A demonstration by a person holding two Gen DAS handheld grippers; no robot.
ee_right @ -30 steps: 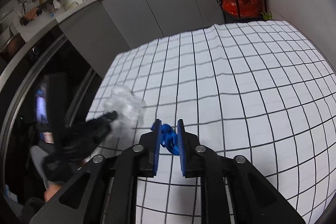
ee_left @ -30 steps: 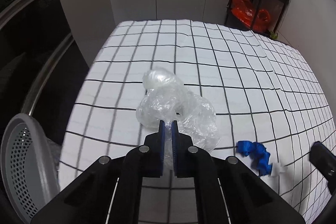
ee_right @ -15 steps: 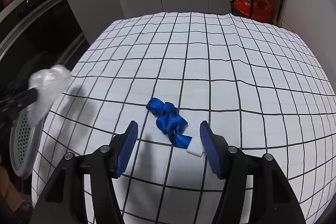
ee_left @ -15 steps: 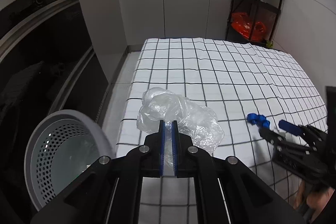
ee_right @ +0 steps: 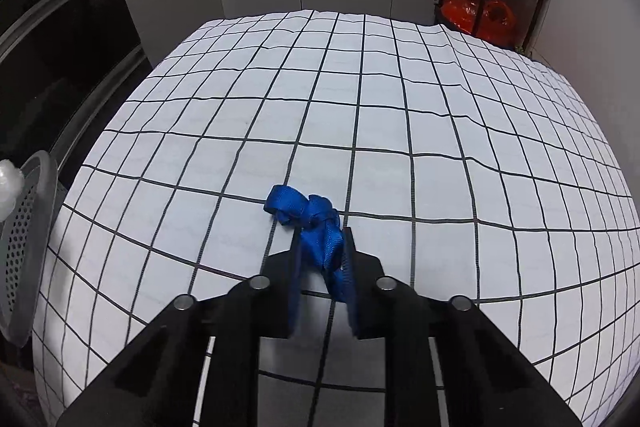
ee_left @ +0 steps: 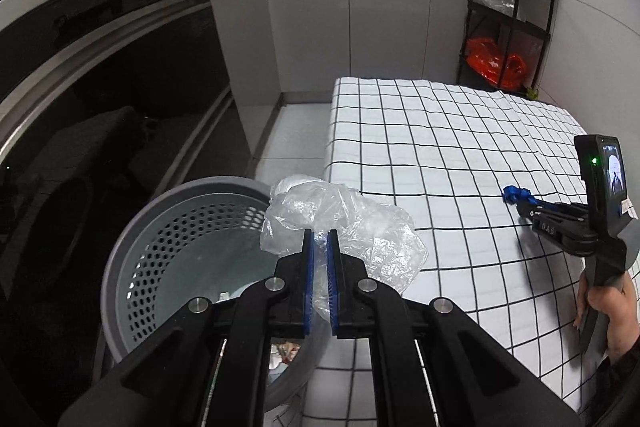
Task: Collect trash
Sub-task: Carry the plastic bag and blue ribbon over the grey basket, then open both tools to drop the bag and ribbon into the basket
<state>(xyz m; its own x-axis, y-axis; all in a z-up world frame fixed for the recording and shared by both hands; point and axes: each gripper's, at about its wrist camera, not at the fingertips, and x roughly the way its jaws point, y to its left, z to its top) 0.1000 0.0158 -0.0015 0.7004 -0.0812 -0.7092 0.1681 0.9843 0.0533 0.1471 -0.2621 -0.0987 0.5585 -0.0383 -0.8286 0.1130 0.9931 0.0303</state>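
Right wrist view: right gripper (ee_right: 322, 247) jaws closing on the limp, light, knotted blue webbing strap (ee_right: 310, 217); bite mid-bundle, while left gripper (ee_left: 319, 241) pinches crumpled clear plastic film (ee_left: 340, 219).

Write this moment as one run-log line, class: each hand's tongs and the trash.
left tongs: shut on plastic bag, above bin | right tongs: closing on blue strap, on checked cloth

A white cloth (ee_right: 400, 131) gridded in black lines fills mid-frame; a bright blue strap (ee_right: 316, 227) lies lower centre. Clear plastic (ee_left: 352, 223) hangs beside a grey perforated basket (ee_left: 160, 227), lower left; orange bags (ee_left: 496, 63) glow upper right.
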